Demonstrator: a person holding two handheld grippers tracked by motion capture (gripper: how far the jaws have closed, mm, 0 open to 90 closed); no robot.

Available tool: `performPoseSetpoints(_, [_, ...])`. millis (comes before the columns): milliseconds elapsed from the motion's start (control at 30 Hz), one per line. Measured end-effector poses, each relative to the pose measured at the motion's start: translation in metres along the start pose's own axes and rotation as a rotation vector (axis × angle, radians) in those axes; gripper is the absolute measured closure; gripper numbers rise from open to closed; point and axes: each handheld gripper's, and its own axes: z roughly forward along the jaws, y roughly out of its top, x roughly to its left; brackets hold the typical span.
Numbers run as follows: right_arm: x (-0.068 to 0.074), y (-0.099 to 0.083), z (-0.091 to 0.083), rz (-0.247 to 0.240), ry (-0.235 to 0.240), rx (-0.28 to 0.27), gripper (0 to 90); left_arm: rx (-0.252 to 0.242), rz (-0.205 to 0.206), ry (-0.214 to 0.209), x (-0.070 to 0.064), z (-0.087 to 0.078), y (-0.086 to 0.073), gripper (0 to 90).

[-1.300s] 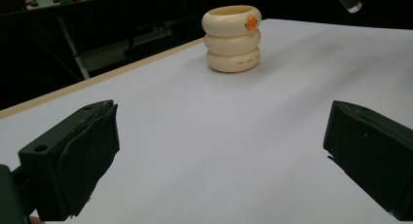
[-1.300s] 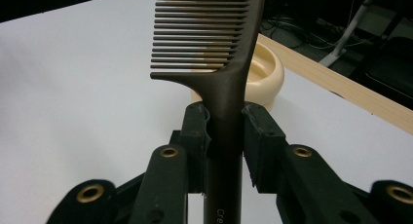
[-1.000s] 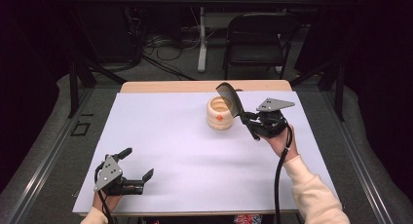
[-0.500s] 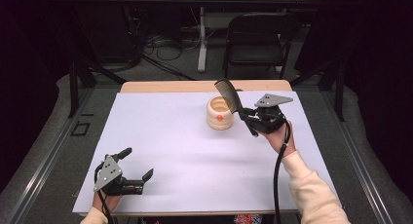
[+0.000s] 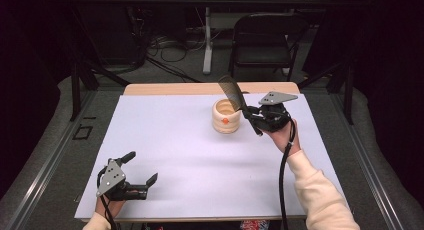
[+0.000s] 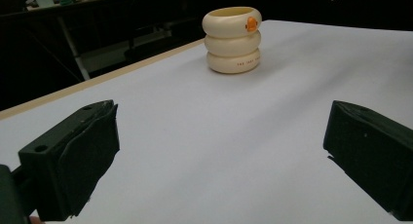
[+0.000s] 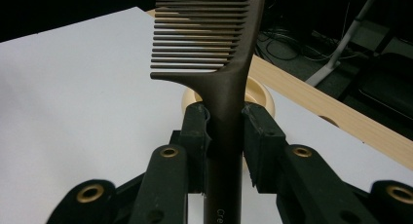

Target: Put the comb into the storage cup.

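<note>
The right gripper (image 5: 250,116) edged slightly closer to the cream holder (image 5: 226,116). Its comb (image 5: 232,92) moved along, toothed end above the holder's rim.

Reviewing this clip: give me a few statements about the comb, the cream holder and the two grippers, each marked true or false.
1. The right gripper is shut on the dark comb. True.
2. The comb lies flat on the white table cover. False: it is held up in the air, teeth end highest, above and beside the holder.
3. The cream ringed holder stands upright with an orange mark on its side. True.
4. The left gripper grips the holder. False: its jaws are open and empty, near the table's front edge, far from the holder.
5. The comb's handle already sits inside the holder. False: it is still clamped between the jaws.
</note>
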Motion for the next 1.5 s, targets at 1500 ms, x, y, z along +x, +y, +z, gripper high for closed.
performPoseSetpoints(1500, [0.000,0.027,0.036,-0.010,-0.011,-0.019,72.2,-0.002,-0.002,0.000,0.000,0.000,0.000,0.0])
